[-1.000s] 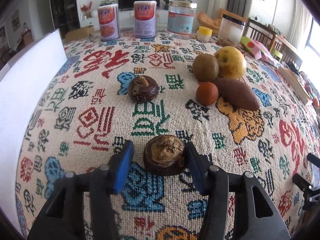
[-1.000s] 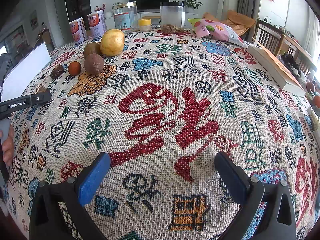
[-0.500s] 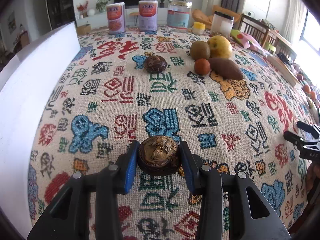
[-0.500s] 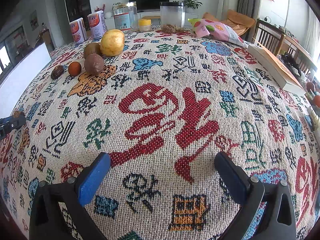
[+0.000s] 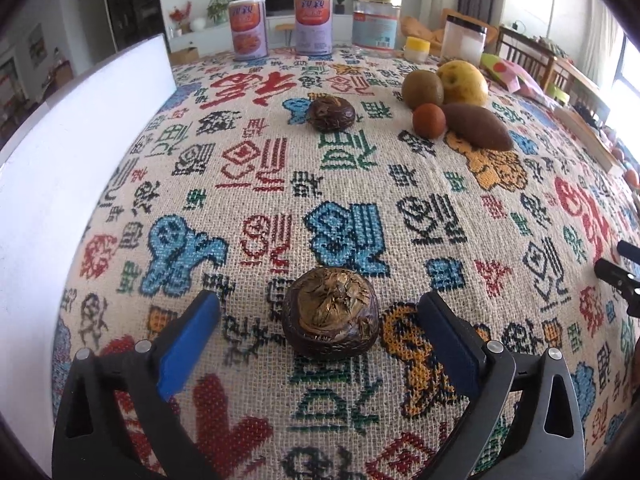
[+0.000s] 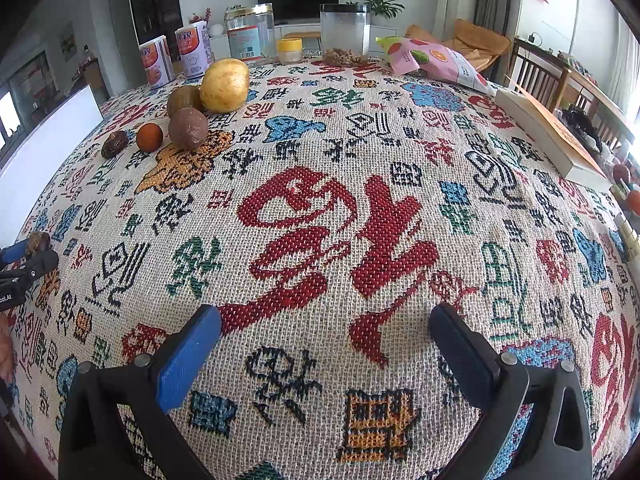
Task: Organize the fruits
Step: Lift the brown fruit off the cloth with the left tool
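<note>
My left gripper (image 5: 320,316) is open, its blue pads wide apart on either side of a dark brown wrinkled fruit (image 5: 330,312) that rests on the patterned tablecloth (image 5: 256,168), touching neither pad. A second dark fruit (image 5: 331,113) lies farther back. A group of a kiwi (image 5: 422,89), a yellow fruit (image 5: 464,83), a small orange fruit (image 5: 429,120) and a sweet potato (image 5: 478,127) sits at the back right. My right gripper (image 6: 325,340) is open and empty above the cloth; the same group (image 6: 188,128) shows at its far left.
A white board (image 5: 60,168) stands along the left edge. Two cans (image 5: 248,28), jars (image 5: 376,20) and a lidded container (image 5: 464,42) line the back. A pink snack bag (image 6: 436,62) and a book (image 6: 548,136) lie at the right.
My left gripper closed on the near dark fruit, carried it back toward the front of the table, then opened; the fruit now rests free between the pads. The right gripper has not moved.
</note>
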The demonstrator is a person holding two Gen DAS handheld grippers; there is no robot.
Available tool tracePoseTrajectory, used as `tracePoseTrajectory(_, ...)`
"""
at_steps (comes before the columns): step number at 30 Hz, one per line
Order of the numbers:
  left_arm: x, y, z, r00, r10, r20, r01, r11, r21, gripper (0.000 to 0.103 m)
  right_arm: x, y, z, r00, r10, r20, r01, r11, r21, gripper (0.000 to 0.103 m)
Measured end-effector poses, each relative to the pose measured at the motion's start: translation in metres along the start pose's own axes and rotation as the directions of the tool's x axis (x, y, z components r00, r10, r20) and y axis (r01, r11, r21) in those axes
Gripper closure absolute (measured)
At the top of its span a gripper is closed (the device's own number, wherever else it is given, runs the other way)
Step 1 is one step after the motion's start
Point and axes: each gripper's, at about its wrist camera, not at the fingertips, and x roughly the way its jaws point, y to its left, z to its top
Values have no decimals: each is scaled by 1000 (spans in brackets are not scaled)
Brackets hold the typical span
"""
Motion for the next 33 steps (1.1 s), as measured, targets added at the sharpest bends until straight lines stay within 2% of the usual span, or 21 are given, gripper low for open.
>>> tracePoseTrajectory(33,1,1,0,1000,-1,-1,1,1000,-2,1,0,0,0,1000,-1,0,1,1000,0,0)
